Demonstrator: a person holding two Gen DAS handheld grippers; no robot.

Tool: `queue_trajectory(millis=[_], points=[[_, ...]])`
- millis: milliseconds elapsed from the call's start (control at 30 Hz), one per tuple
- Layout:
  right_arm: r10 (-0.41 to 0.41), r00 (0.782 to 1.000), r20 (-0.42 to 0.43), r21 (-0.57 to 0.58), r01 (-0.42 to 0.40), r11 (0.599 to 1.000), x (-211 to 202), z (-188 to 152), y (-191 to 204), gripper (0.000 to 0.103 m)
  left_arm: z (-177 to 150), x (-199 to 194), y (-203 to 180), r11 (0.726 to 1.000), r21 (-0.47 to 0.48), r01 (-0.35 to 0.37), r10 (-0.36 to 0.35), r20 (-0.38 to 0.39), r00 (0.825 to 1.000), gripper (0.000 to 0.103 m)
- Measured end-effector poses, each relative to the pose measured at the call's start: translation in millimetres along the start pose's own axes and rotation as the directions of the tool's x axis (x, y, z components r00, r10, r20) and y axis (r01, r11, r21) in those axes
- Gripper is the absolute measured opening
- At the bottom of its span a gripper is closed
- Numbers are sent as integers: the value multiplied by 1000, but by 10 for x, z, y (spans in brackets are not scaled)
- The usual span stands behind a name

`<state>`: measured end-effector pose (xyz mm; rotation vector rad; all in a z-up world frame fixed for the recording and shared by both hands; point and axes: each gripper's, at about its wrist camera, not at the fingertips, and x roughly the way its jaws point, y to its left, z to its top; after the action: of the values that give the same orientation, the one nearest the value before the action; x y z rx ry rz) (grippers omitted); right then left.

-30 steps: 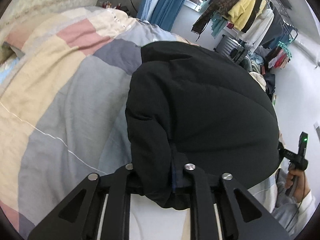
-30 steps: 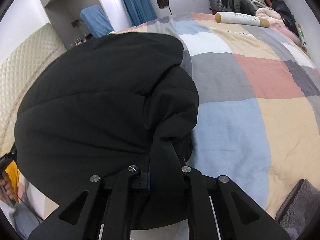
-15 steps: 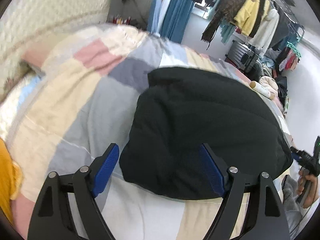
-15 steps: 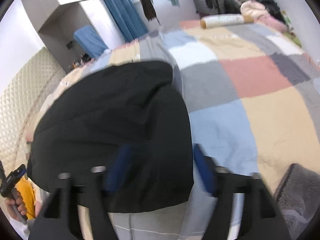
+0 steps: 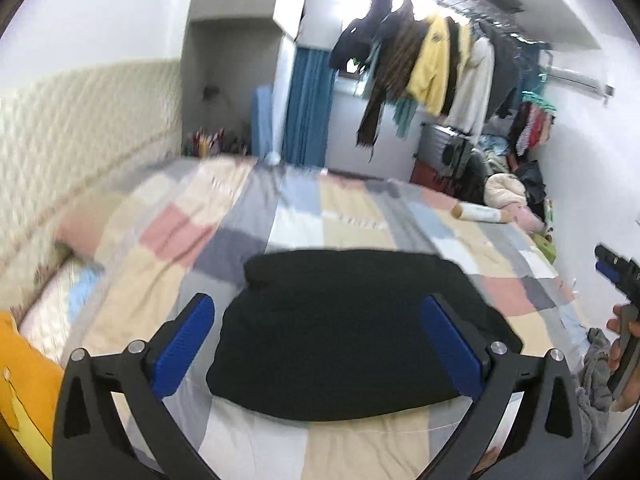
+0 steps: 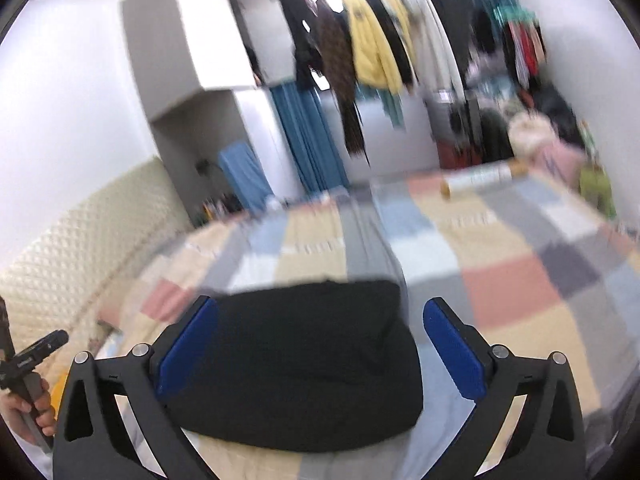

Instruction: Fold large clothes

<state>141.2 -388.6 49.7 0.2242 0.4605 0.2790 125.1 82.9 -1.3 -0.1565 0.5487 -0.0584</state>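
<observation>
Hovering above the bed, the left gripper (image 5: 318,340) stands with its jaws spread wide, having just been opening, and nothing is between its blue pads (image 5: 182,346). Just below and ahead of it lies the black padded jacket (image 5: 352,332), folded into a compact bundle and resting free on the patchwork bedspread (image 5: 352,216). The right gripper (image 6: 320,344) is likewise released, its jaws having just been opening too, with the same jacket (image 6: 304,364) lying beneath and ahead of it, untouched by either blue pad (image 6: 454,350).

Off to the right of the left gripper, at the edge of its view, a hand (image 5: 622,356) grips the other tool's handle; from the right gripper's side, the opposite hand (image 6: 30,408) shows low on the left.

Farther ahead of both tools the bedspread runs in pink, grey, cream and pale blue squares to a rolled white bolster (image 5: 480,213) near its far edge. To the left stands a quilted cream headboard (image 5: 80,128). Beyond the bed hang blue curtains (image 5: 310,108) and a crowded rail of clothes (image 5: 432,64), a yellow garment among them. The right wrist view is blurred.
</observation>
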Motion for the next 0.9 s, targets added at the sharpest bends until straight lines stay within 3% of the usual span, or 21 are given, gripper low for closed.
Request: queue_trajectory(millis=[200, 400, 600, 900], points=[[50, 993, 105, -90, -40, 995, -532, 160, 512, 103, 143, -474, -324, 997, 74, 14, -21, 93, 995, 103], [116, 982, 151, -186, -87, 979, -826, -21, 950, 103, 90, -877, -536, 994, 101, 38, -57, 189, 980, 103], [169, 970, 173, -230, -127, 965, -999, -329, 1200, 103, -96, -1034, -641, 992, 106, 74, -95, 211, 973, 103], [154, 978, 138, -221, -121, 968, -956, -854, 1312, 103, -475, -1064, -660, 994, 80, 77, -91, 182, 979, 103]])
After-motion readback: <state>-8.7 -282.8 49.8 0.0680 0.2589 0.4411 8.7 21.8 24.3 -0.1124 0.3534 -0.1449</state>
